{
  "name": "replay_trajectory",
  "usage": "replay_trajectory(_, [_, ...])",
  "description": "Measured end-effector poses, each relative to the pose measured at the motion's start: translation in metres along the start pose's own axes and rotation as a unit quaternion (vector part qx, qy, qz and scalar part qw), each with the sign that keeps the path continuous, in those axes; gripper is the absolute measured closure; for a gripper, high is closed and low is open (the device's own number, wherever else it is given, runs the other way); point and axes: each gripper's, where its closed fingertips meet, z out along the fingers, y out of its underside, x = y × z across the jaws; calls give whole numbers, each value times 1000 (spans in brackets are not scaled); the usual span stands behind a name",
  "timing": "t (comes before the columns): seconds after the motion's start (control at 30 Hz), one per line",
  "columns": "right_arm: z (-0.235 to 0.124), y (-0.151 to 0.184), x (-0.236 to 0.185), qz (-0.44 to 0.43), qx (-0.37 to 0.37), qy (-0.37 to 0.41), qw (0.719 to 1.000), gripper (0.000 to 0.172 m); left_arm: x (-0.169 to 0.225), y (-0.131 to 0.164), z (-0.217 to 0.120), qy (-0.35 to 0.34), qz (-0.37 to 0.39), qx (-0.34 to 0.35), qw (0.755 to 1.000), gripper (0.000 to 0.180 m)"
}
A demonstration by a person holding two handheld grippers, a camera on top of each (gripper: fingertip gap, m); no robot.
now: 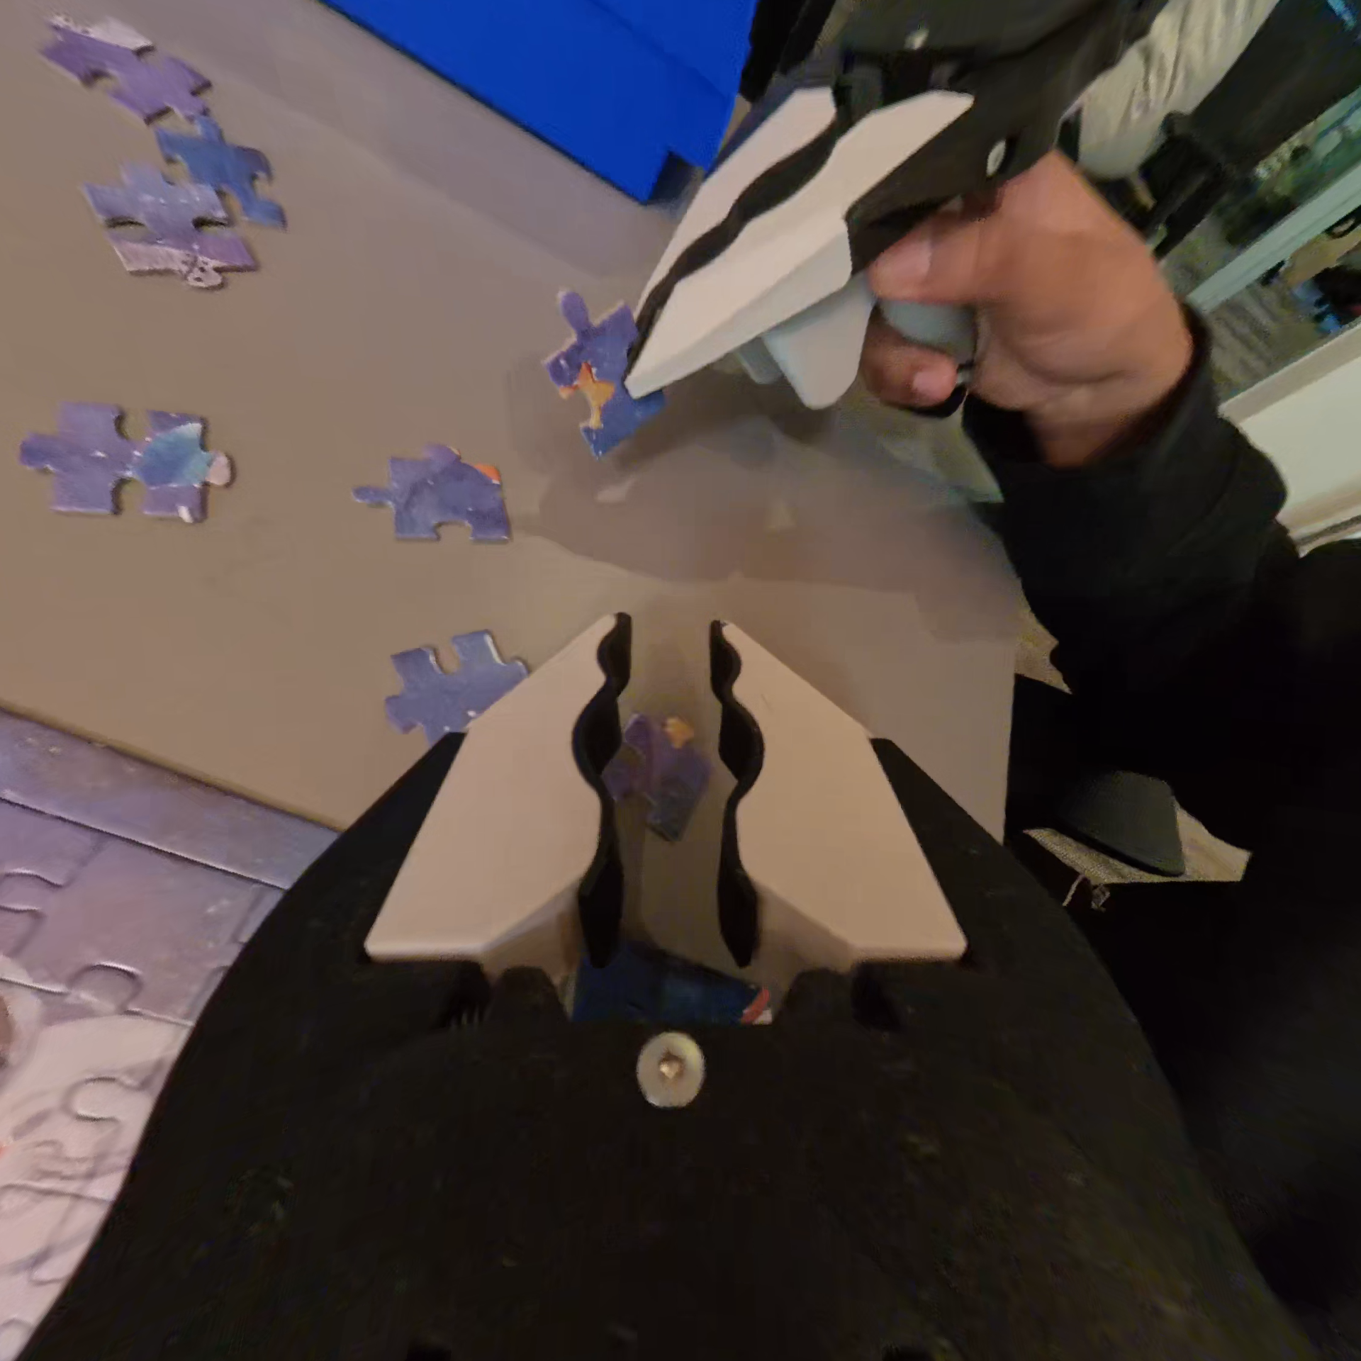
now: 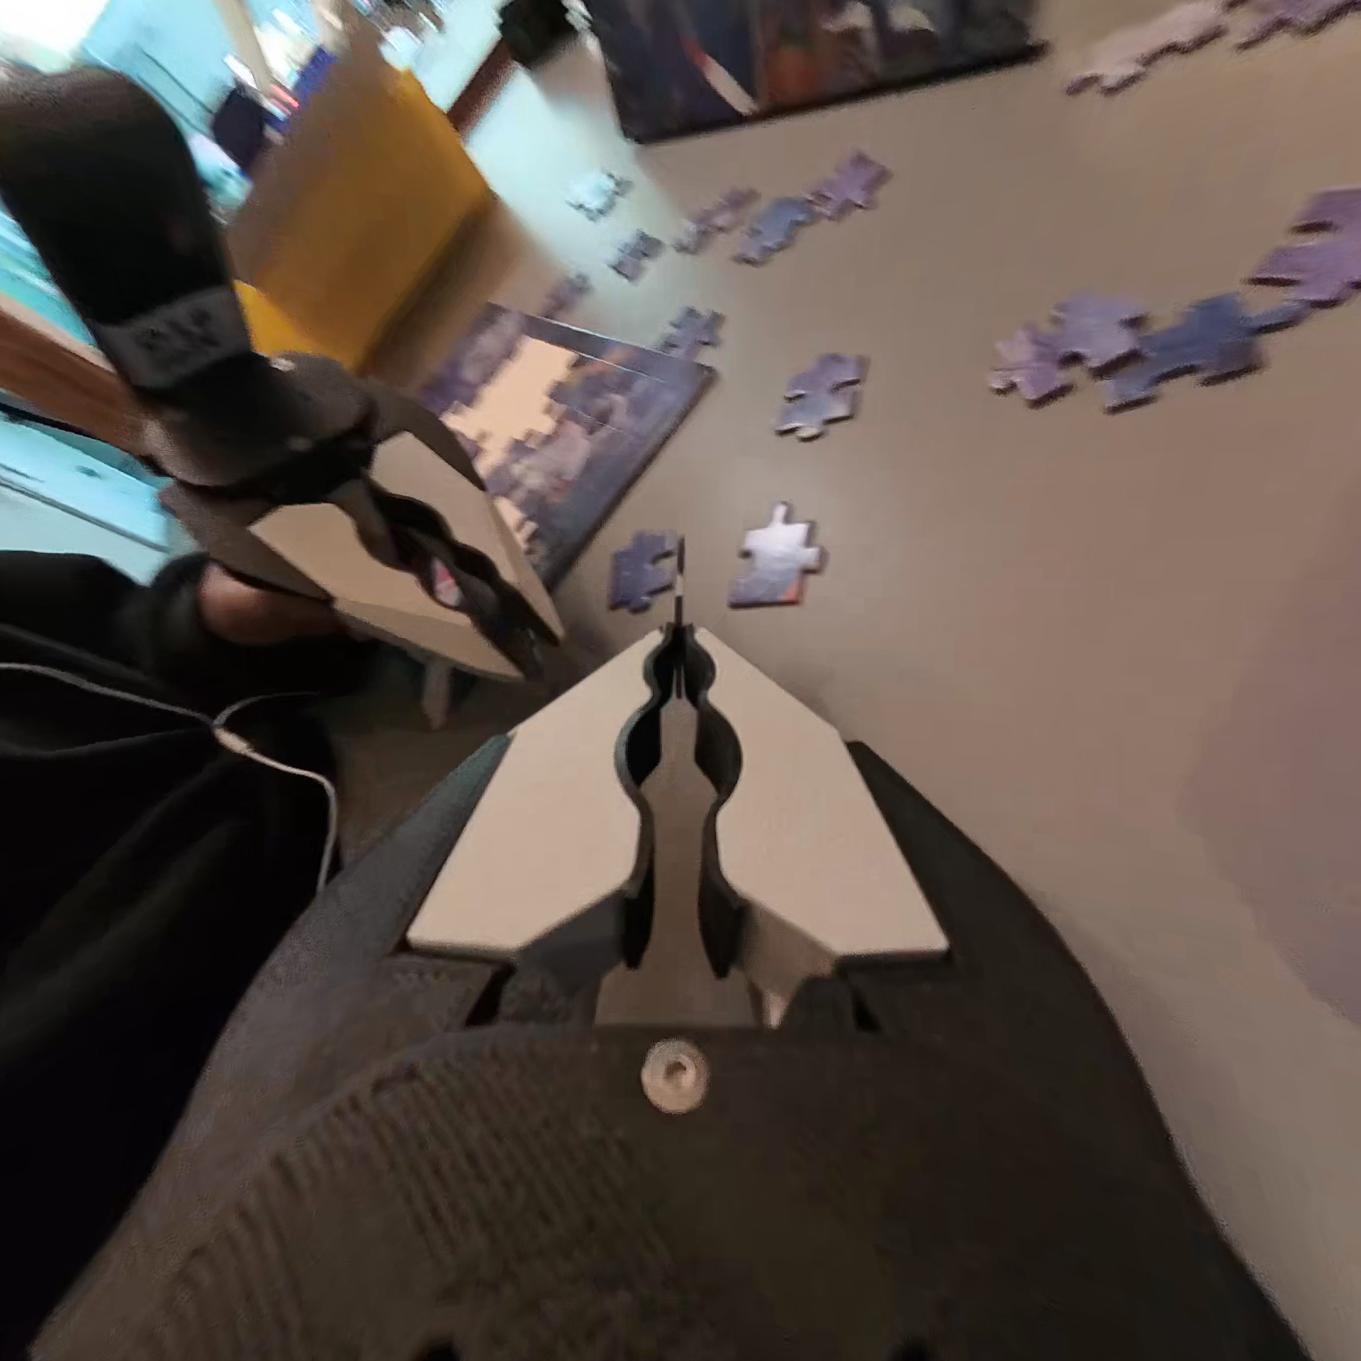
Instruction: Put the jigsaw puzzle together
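Dim, warm indoor light; soft shadows fall on the matte beige tabletop [image 1: 309,589]. Motion blur smears both wide-angle views, whose edges bend strongly.

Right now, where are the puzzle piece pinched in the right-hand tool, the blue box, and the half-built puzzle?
puzzle piece [image 1: 600,375]: left wrist view, on its blue face beside the shut tips.
blue box [image 1: 560,66]: left wrist view, on its top face.
half-built puzzle [image 2: 589,412]: right wrist view, on its assembled purple part.
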Motion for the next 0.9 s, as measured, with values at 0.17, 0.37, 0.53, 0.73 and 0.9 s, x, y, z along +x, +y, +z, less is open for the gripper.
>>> replay_trajectory(0.17, [7, -18, 23, 9, -80, 18, 997, 172, -30, -15, 0, -44, 9, -36, 998, 144])
replay_trajectory(0.37, [26, -9, 40, 21, -187, 4, 982, 172, -65, -19, 19, -130, 59, -99, 985, 132])
replay_trajectory(0.53, [29, -6, 45, 54, -196, -24, 979, 171, -68, -18, 34, -136, 79, -115, 981, 133])
replay_trajectory(0.73, [36, -4, 52, 45, -198, -27, 979, 166, -72, -17, 34, -152, 120, -126, 973, 150])
replay_trajectory(0.9, [36, -3, 52, 19, -200, -15, 979, 168, -73, -16, 31, -144, 122, -126, 974, 151])
